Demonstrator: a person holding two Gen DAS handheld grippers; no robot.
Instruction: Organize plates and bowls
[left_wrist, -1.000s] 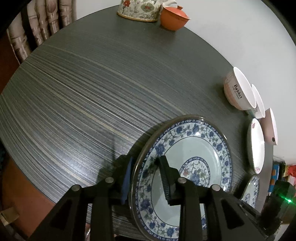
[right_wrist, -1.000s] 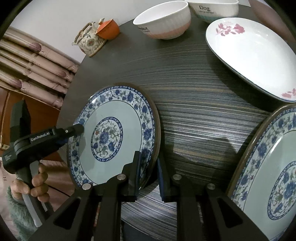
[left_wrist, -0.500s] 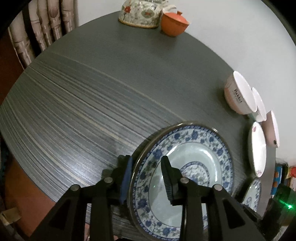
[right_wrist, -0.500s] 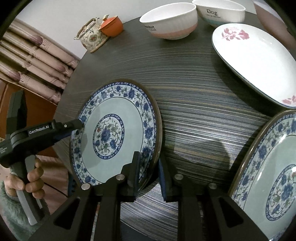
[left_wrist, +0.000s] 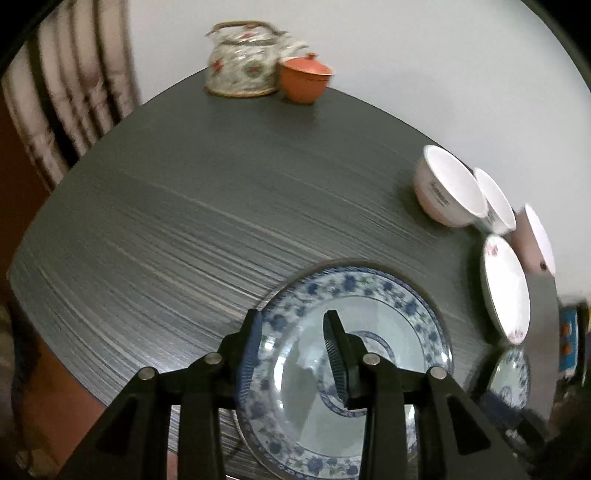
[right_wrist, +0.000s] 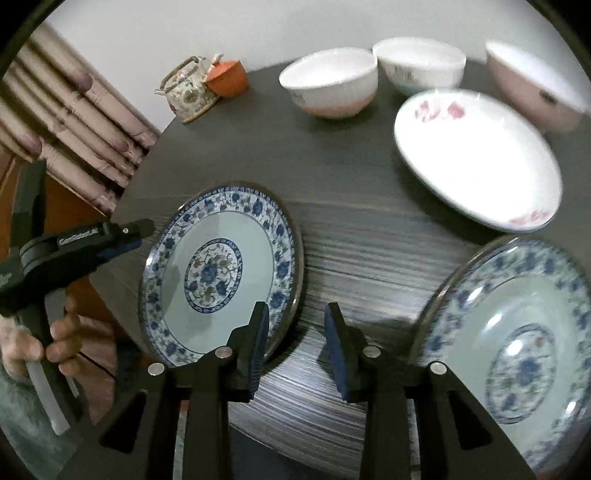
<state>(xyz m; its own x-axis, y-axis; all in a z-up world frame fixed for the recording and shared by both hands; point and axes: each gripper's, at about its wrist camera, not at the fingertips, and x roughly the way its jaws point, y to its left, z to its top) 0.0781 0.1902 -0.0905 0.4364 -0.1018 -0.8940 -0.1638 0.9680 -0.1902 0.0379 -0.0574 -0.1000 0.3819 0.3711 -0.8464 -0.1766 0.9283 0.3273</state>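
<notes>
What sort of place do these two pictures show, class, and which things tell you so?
Probably a home dining room. A round dark table carries blue-patterned plates, white bowls and a floral teapot beside a small orange lidded pot, with striped cushions at its far edge.

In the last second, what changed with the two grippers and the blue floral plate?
Both the left gripper and right gripper opened, letting go of the blue-and-white floral plate's rim; it now lies on the dark striped table. The three bowls, the white plate and the teapot stayed put.
</notes>
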